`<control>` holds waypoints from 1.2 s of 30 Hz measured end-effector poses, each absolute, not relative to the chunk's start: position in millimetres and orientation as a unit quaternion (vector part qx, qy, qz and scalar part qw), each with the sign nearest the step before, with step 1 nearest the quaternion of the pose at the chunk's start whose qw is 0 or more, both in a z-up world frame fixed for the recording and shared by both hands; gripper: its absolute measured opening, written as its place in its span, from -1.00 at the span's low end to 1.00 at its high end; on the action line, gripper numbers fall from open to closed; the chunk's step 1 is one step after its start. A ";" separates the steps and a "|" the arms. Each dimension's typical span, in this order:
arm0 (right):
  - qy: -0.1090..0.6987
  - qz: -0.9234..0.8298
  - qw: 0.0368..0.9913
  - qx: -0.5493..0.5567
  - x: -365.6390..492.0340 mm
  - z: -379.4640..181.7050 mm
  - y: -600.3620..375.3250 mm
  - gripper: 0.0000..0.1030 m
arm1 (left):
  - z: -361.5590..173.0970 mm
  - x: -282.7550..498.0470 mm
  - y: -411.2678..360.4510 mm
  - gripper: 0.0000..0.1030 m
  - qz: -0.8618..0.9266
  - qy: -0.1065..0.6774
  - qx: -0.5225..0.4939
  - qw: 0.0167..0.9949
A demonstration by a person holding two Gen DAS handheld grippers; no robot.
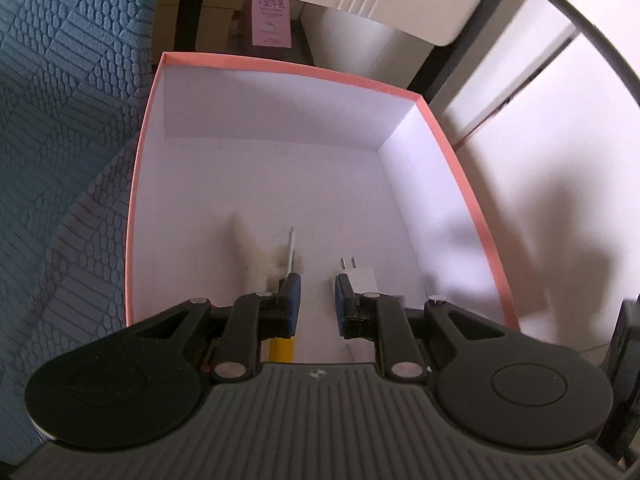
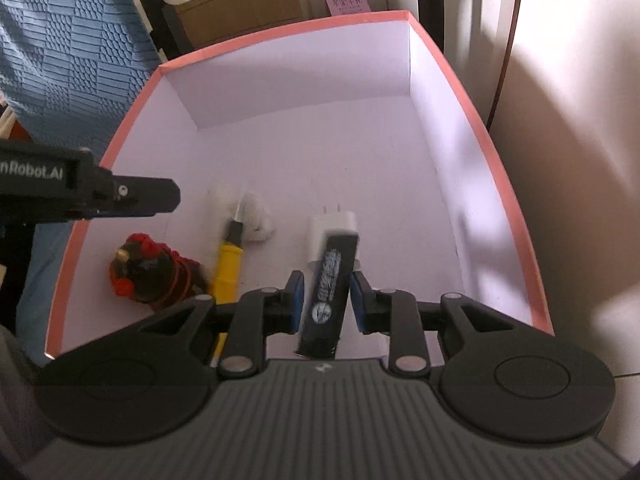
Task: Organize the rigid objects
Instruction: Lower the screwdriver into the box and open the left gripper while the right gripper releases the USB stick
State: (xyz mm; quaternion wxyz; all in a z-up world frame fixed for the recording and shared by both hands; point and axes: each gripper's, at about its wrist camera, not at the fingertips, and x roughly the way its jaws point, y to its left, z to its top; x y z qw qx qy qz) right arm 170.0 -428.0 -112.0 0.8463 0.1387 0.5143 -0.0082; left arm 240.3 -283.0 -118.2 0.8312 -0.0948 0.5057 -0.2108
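A pink-rimmed white box (image 1: 456, 168) (image 2: 472, 92) holds a yellow-handled screwdriver (image 2: 230, 260) (image 1: 291, 246), a white charger plug (image 2: 332, 224) (image 1: 360, 274), a white fluffy thing (image 2: 256, 216) (image 1: 248, 252) and a dark toy figure with red trim (image 2: 154, 272). My left gripper (image 1: 316, 290) is open and empty above the box floor, between screwdriver and plug. In the right wrist view a black rectangular object (image 2: 326, 296) with a printed label stands between the fingers of my right gripper (image 2: 326, 284); the pads stand slightly off its sides and it looks blurred.
A blue textured cloth (image 1: 60, 120) (image 2: 68, 52) lies left of the box. Cardboard boxes (image 2: 240, 4) and a pink carton (image 1: 271, 20) stand behind. A white wall (image 2: 580, 120) is at the right. The left gripper's body (image 2: 88, 196) reaches over the box's left rim.
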 end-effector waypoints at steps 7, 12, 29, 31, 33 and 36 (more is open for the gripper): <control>0.507 -0.011 0.850 0.141 172.5 -100.1 -427.3 -0.38 | -103.7 233.9 -268.9 -0.61 -0.214 0.490 -0.102 0.839; 0.489 -0.013 0.861 0.140 168.1 -76.8 -421.3 -0.38 | -79.9 220.4 -252.0 -0.61 -0.212 0.469 -0.107 0.851; 0.418 -0.020 0.897 0.143 112.3 13.0 -366.7 -0.38 | 3.6 141.1 -190.0 -0.60 -0.245 0.392 -0.104 0.881; 0.412 -0.021 0.899 0.145 102.2 20.0 -360.0 -0.38 | 12.3 131.1 -181.3 -0.60 -0.248 0.382 -0.100 0.885; 0.405 -0.026 0.903 0.139 91.8 29.4 -352.0 -0.38 | 19.1 121.1 -170.9 -0.60 -0.255 0.374 -0.103 0.885; 0.393 -0.033 0.909 0.132 77.9 42.8 -342.6 -0.38 | 27.4 106.7 -156.1 -0.60 -0.261 0.362 -0.104 0.889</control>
